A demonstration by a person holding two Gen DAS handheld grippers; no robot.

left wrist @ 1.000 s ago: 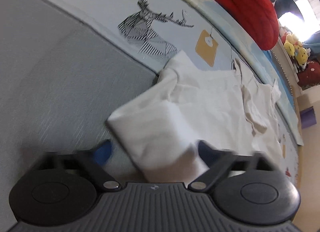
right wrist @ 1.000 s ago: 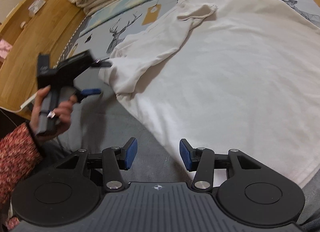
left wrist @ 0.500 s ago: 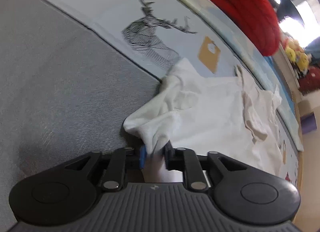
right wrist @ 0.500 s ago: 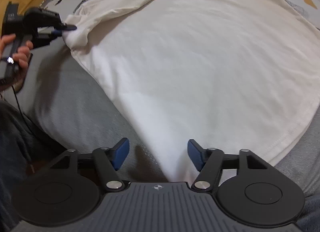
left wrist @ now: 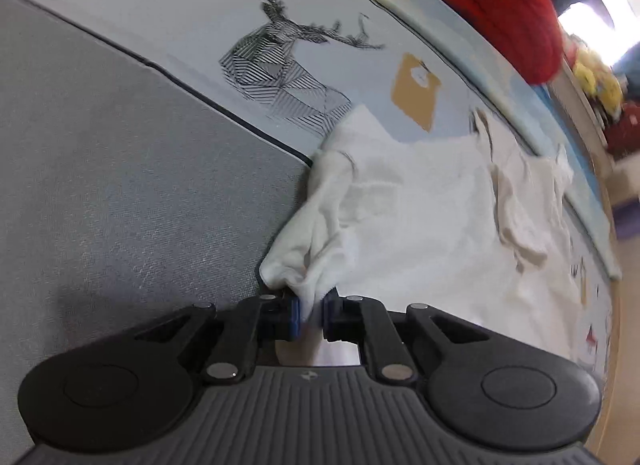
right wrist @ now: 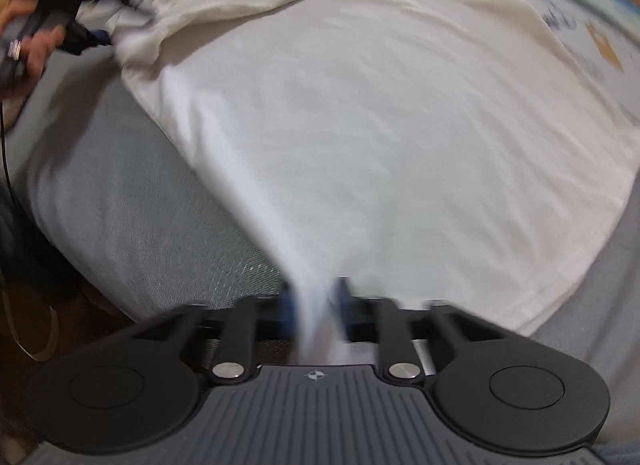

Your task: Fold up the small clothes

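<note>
Left wrist view
Garment: a white shirt (left wrist: 420,201) lay spread on the bed (left wrist: 120,169), filling the centre and right of the frame, partly over a deer-print sheet (left wrist: 288,77).
Left tongs: the left tongs (left wrist: 308,313) sat at lower centre, jaws closing, with a bunched sleeve end (left wrist: 308,261) of the shirt between the blue pads, which already pressed on the cloth.
Handling, judged: light, soft and limp; it would likely sag and crease wherever unsupported. Hems, cuffs and seams looked the firmest places to take hold.

Right wrist view
Garment: the shirt (right wrist: 360,113) covered most of the frame, its bottom hem running down the right side, and one side edge rising to the lower centre.
Right tongs: the right tongs (right wrist: 316,313), motion-blurred, were closing on that raised side edge near the hem corner; the cloth passed between the pads and appeared pinched.
Left tongs: seen at upper left (right wrist: 100,39), held in a hand (right wrist: 32,45), gripping the sleeve end.
Risk, judged: thin cloth might slip from a shallow pinch.
</note>
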